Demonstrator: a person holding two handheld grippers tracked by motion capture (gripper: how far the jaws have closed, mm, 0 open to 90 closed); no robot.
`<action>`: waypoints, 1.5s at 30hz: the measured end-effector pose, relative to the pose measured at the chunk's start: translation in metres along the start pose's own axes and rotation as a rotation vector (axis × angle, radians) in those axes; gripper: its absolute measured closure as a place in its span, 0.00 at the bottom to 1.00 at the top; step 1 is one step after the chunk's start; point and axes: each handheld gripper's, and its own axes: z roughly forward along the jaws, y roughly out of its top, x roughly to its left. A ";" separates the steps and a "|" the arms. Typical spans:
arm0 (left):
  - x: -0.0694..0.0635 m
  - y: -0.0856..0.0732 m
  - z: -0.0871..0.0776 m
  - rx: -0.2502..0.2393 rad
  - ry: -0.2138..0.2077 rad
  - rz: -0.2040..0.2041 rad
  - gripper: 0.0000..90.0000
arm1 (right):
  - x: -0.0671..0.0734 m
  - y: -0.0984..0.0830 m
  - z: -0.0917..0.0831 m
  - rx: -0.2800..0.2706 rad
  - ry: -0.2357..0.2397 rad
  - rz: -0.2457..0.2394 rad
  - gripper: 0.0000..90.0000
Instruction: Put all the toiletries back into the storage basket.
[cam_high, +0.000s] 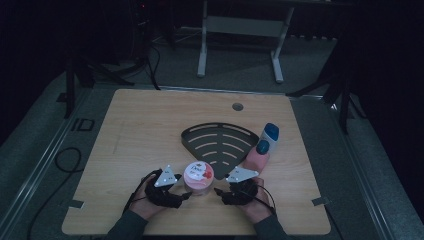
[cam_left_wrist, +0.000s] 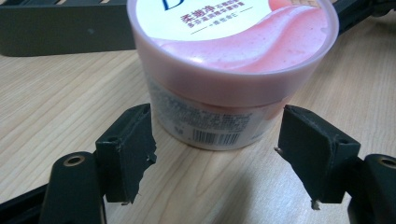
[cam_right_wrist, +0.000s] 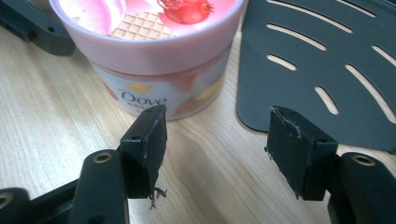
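Pink lidded tub (cam_high: 198, 178) stands upright on the table, apparently sealed.

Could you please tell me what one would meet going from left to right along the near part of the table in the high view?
Left gripper with its black jaws → round pink plastic jar with a printed lid → right gripper with its black jaws → pink bottle with a blue cap, lying on the wooden table.

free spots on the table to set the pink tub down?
Bare wood: the whole left half of the table, left of the black slotted tray, and the far strip behind it up to the round hole. Crowded: the near centre, where the pink tub sits between both hand-held grippers, and the bottles right of the tray.
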 end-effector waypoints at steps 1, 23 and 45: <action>0.000 0.000 0.000 -0.004 -0.002 -0.003 0.29 | 0.000 0.001 0.001 -0.002 0.009 0.001 0.40; 0.002 0.006 0.005 -0.016 -0.037 0.040 0.19 | 0.004 0.010 0.014 -0.060 0.156 -0.066 0.35; 0.014 0.015 0.010 -0.012 -0.096 0.104 0.13 | -0.012 0.014 0.023 -0.103 0.275 -0.124 0.25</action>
